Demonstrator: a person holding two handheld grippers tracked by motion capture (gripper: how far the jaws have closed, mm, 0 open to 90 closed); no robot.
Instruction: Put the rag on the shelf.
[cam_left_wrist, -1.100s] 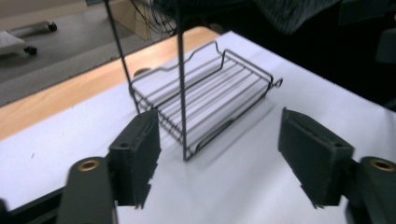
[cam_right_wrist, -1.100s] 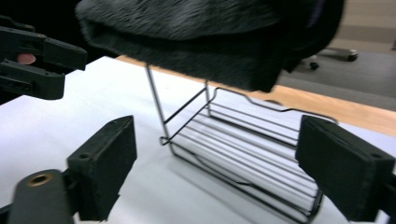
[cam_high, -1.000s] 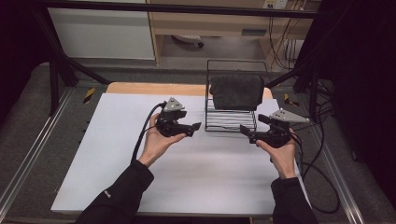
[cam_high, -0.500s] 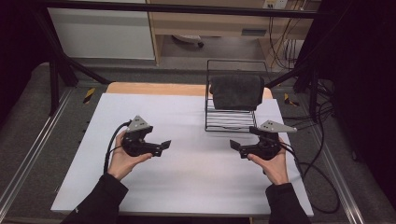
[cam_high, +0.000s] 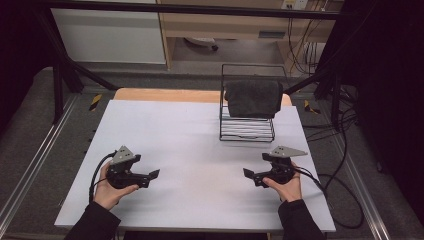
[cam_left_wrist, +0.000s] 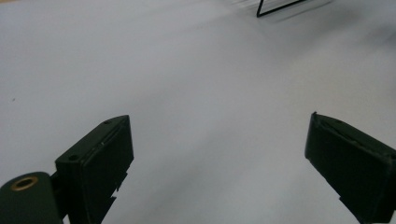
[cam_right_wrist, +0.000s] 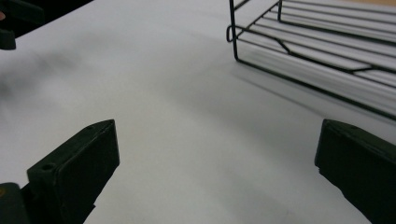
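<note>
The left gripper (cam_high: 152, 175) hovers low over the white worktop (cam_high: 200, 135), jaws spread wide with nothing between them. The right gripper (cam_high: 248, 174) faces it, jaws likewise parted and bare. Beyond its jaws stands a black wire rack (cam_high: 247, 130) draped with a dark cloth (cam_high: 252, 97).

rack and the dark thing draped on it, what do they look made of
The rack looks like thin metal wire with a black coating: slim parallel rods and bent joints in the right gripper view. The dark thing seems to be soft grey cloth, probably a towel: it sags over the top bar in matte folds. Its weave is too small to tell.
</note>
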